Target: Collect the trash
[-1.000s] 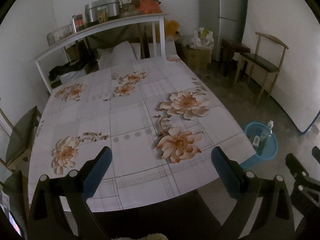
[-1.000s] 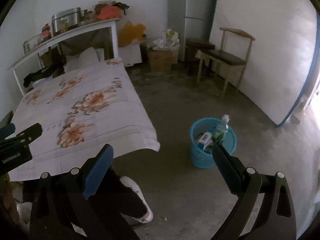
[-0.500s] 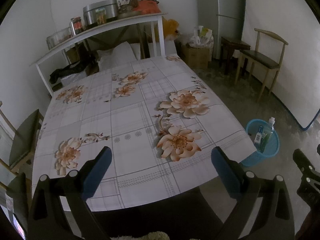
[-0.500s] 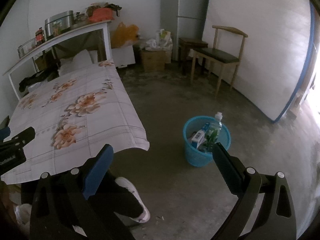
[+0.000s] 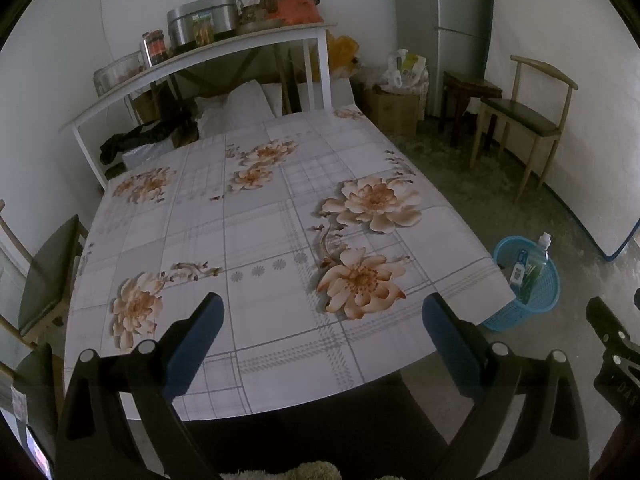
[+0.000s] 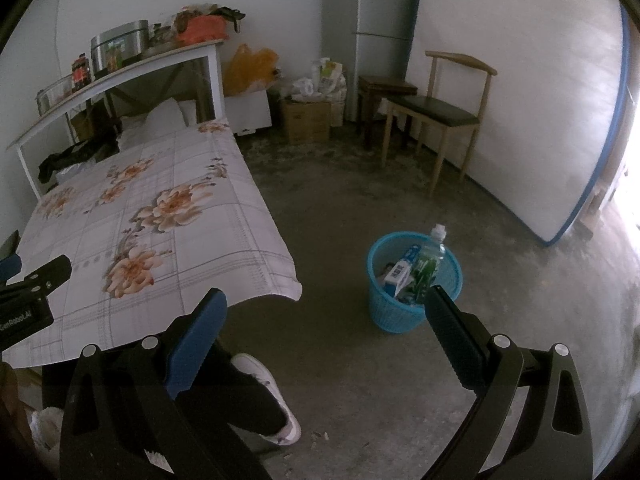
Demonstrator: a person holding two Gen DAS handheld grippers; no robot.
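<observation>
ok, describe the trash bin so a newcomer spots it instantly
Start at the bed with the flowered sheet, then look to the bare concrete floor off its foot corner. The trash bin stands there alone: a small round bright-blue woven basket, a green-labelled bottle poking above its rim.

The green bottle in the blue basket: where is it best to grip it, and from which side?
Probably the capped neck of the green bottle, taken from above. It leans on the rim of the blue basket with only its top sticking out; the body sits low among other trash, so the basket wall would block a side grip.
</observation>
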